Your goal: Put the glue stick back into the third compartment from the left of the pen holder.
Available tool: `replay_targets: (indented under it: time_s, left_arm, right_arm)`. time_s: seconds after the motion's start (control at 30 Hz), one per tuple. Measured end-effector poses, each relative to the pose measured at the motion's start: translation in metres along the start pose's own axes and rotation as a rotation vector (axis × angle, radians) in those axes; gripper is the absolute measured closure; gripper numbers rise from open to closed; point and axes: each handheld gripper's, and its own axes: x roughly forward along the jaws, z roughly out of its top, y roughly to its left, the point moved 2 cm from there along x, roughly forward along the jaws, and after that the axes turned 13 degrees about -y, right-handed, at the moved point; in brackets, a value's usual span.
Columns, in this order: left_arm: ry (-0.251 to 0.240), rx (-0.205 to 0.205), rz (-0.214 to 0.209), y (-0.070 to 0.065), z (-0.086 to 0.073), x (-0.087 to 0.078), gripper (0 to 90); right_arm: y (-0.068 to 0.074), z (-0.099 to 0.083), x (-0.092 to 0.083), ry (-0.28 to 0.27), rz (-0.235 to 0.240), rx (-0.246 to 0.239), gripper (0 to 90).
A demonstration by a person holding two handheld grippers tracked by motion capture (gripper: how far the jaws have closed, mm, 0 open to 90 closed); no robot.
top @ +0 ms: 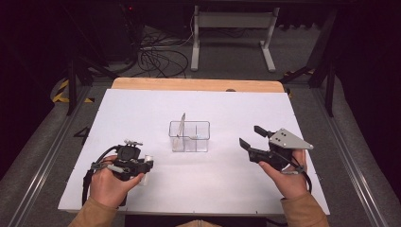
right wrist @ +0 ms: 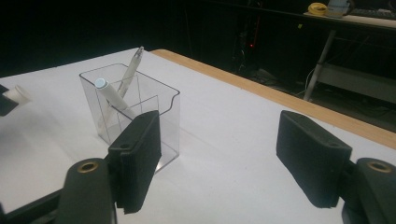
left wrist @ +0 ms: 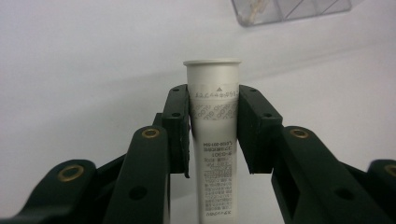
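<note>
My left gripper [top: 142, 165] is shut on a white tube [left wrist: 212, 79] with small print on its side; the tube's flat end sticks out past the pads, and that end also shows as a white tip [right wrist: 16, 93] far left in the right gripper view. It sits near the front left of the white table [top: 142, 109]. A clear plastic box [top: 189, 136] with dividers stands mid-table, two white pens [right wrist: 128, 74] leaning in it. My right gripper [top: 250, 136] hovers right of the box, open, nothing between its pads [right wrist: 140, 158].
A wooden strip [top: 198, 84] runs along the table's far edge. Beyond it are cables [top: 161, 56] on the floor and a white desk frame [top: 231, 28]. The clear box [left wrist: 289, 9] lies up and right of the held tube.
</note>
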Motion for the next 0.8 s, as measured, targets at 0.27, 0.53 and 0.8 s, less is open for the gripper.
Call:
replay_targets:
  time_s: [0.27,0.53,0.8]
  left_arm:
    - [-0.086,0.025,-0.077,0.003,0.011,-0.011,67.0]
    - [-0.197,0.051,-0.136,0.006,0.023,-0.021,67.0]
    - [-0.255,0.064,-0.197,0.008,0.031,-0.026,66.9]
  right_arm:
    - [0.000,0.000,0.000,0.005,-0.003,-0.003,31.4]
    - [0.001,0.000,-0.001,0.000,-0.004,-0.001,31.4]
    - [0.001,0.000,-0.001,0.001,-0.006,-0.002,31.4]
